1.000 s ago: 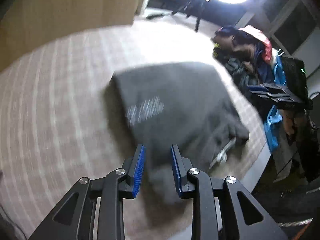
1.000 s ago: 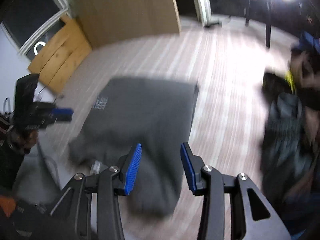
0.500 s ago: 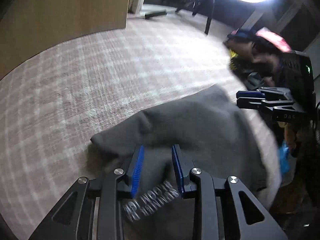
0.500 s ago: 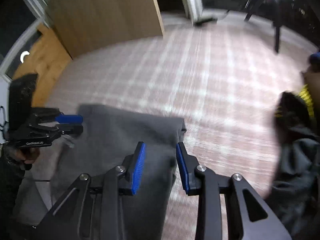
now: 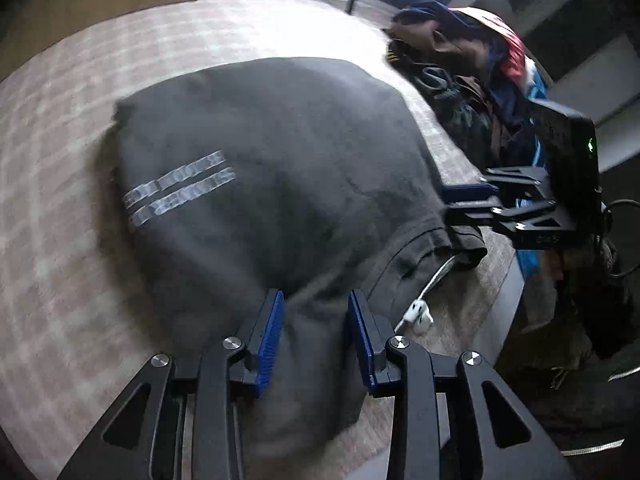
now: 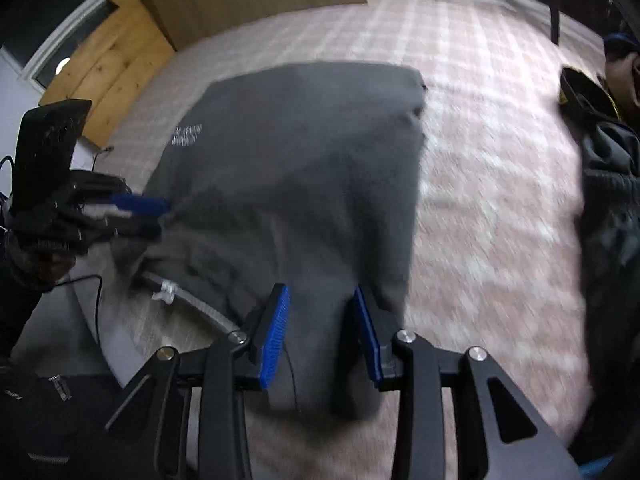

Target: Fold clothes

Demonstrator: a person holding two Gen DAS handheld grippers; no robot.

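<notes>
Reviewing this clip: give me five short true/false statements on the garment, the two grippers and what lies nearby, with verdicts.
1. The dark grey sweatshirt lies on a checked cloth surface. True.
2. The left gripper has its blue pads pressed together with nothing between them. False: the jaws stand apart with grey fabric in the gap.
3. White lettering shows on the sweatshirt. True.
4. The right gripper hovers over bare cloth, away from the garment. False: its jaws straddle the sweatshirt's near edge.
5. The clothes pile sits on top of the sweatshirt. False: it lies beside it, apart.
</notes>
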